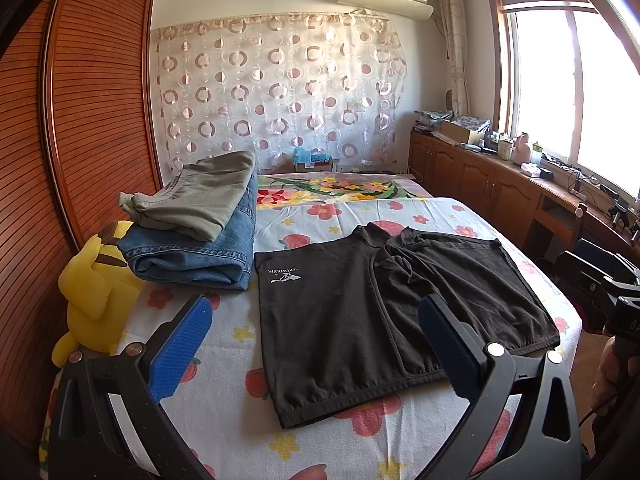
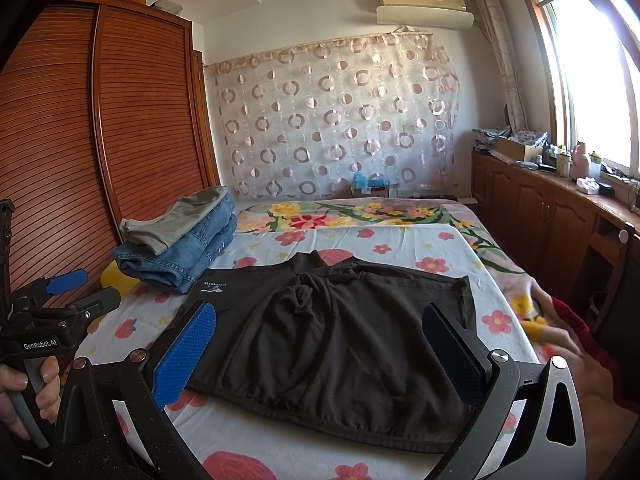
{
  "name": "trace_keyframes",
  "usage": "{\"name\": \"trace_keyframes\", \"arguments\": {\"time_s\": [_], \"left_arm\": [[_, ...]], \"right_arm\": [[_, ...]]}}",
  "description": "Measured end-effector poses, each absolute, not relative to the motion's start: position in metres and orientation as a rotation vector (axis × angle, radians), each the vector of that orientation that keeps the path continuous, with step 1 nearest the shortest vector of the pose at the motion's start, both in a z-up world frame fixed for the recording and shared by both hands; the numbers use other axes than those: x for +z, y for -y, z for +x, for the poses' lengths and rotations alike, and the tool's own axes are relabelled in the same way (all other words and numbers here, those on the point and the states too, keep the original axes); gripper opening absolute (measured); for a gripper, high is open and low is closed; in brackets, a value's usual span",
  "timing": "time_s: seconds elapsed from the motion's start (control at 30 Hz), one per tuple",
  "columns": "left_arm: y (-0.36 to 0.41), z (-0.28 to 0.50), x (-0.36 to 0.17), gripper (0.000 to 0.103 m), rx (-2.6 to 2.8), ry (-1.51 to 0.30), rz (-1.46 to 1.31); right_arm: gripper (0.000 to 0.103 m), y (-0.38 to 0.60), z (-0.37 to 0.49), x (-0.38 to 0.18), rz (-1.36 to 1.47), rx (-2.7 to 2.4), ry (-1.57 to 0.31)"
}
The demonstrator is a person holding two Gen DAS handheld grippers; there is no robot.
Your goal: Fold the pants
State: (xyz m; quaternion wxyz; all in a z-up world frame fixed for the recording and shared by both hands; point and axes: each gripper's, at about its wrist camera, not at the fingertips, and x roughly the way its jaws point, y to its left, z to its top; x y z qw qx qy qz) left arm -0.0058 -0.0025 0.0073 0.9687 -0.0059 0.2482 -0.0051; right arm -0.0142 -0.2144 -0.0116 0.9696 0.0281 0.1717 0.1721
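Yellow plush toy (image 2: 116, 278) mostly hidden behind jeans (image 2: 180, 252), small items on windowsill (image 1: 536, 160) too small to tell, blurred hand (image 2: 560, 328) at bed edge (right wrist view), window (image 1: 580, 80) overexposed
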Motion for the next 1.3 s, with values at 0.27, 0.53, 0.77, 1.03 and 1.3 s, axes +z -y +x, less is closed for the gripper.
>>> {"name": "trace_keyframes", "arguments": {"time_s": [0.27,0.53,0.77,1.03,1.3], "left_arm": [[0.0029,-0.0058,0.0073,0.103,-0.012,-0.502,-0.01],[0.0034,-0.0069,0.0087,0.103,-0.009,-0.503,-0.011],[0.0028,-0.0068,0.0077,0.103,-0.01,-0.501,-0.01],[0.003,-0.007,0.0079,0.103,-0.01,-0.501,-0.011],[0.0044,-0.0078,0.0087,0.103,-0.009,-0.5,-0.01]], "right_arm": [[0.103,0.2141,-0.0142,-0.0121,0.057,0.348,-0.348],[0.103,0.2133,-0.0152,-0.0121,0.059,0.345,-0.344],[0.103,0.2136,-0.015,-0.0121,0.059,0.345,-0.344],[0.103,0.2134,-0.0146,-0.012,0.058,0.347,-0.343],[0.103,0.2133,-0.0147,-0.0119,0.058,0.347,-0.344]]}}
